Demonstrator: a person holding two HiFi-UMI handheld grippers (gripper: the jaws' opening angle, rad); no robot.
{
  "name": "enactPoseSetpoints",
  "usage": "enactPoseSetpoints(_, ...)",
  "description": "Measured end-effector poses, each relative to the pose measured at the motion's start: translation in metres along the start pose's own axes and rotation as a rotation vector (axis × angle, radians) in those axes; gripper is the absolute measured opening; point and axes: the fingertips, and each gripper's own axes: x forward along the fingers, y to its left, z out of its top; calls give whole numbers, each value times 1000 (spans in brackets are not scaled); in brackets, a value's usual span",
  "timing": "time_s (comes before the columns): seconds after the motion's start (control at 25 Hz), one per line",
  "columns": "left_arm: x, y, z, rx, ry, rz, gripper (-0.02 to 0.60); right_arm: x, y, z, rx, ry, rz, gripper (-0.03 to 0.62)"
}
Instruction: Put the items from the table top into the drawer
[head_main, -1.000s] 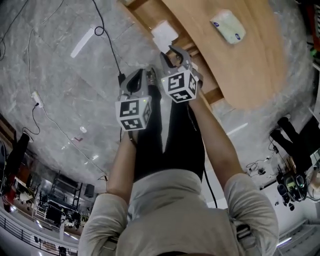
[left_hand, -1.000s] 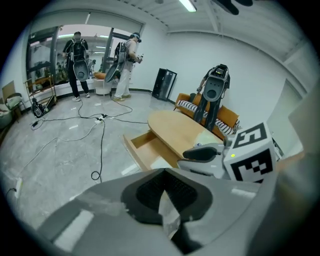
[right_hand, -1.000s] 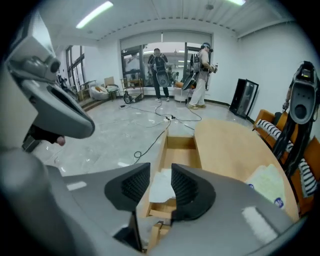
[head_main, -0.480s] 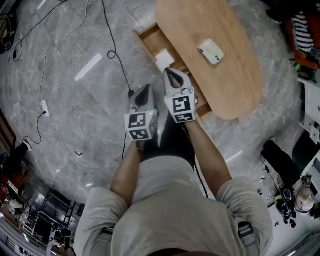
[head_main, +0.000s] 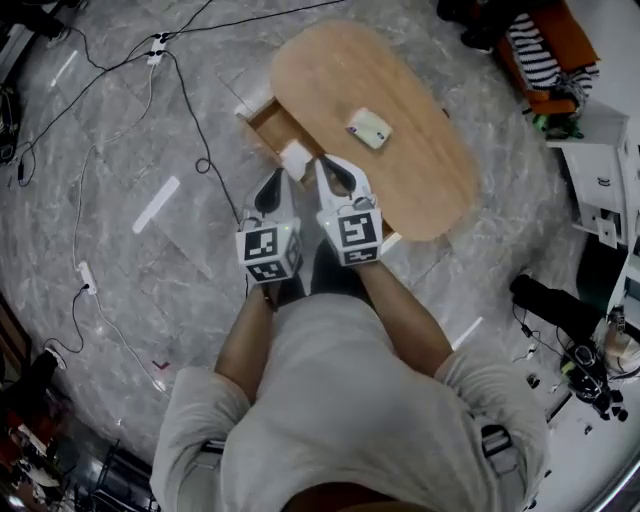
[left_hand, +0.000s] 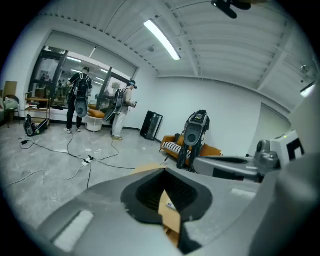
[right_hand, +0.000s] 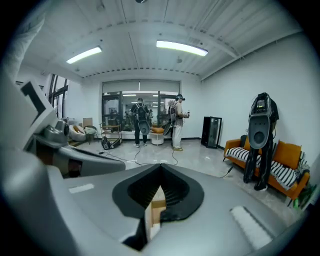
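The oval wooden table (head_main: 420, 190) carries one white packet (head_main: 368, 127). Its drawer (head_main: 262, 122) stands pulled out at the left, with a white item (head_main: 295, 158) lying at the near end. My left gripper (head_main: 275, 180) and right gripper (head_main: 331, 163) hang side by side high above the drawer's near end, both shut and empty. In the left gripper view the left gripper (left_hand: 164, 171) has its tips together with only wood showing through the gap behind. The right gripper view shows the right gripper (right_hand: 160, 166) closed the same way.
Black cables and a power strip (head_main: 157, 47) cross the grey marble floor left of the table. An orange sofa with a striped cushion (head_main: 540, 50) and a white cabinet (head_main: 600, 170) stand at the right. Other people (right_hand: 140, 117) stand far off by the windows.
Both grippers have risen well above the drawer, and the head view now takes in the whole table. The right gripper's jaws, open a second ago, have closed with nothing in them.
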Motion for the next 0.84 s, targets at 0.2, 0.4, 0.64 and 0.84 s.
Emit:
enactPoseSetpoints(0.2,8,-43,38,79,-48,-102,20,-25,-24,47,-1,-73,-83,6)
enactPoseSetpoints(0.4,7,-70,70,153,-85,-178,20,-46,-38,76,-24,-134,-152,6)
enactPoseSetpoints(0.64,12,-83,92,163,-120,-212,20,-56,-42,88,-44,-155,-191,6)
enactPoseSetpoints(0.84,13,-95,104,176,-132,-239,20,-59,-46,98,-58,-166,-215,6)
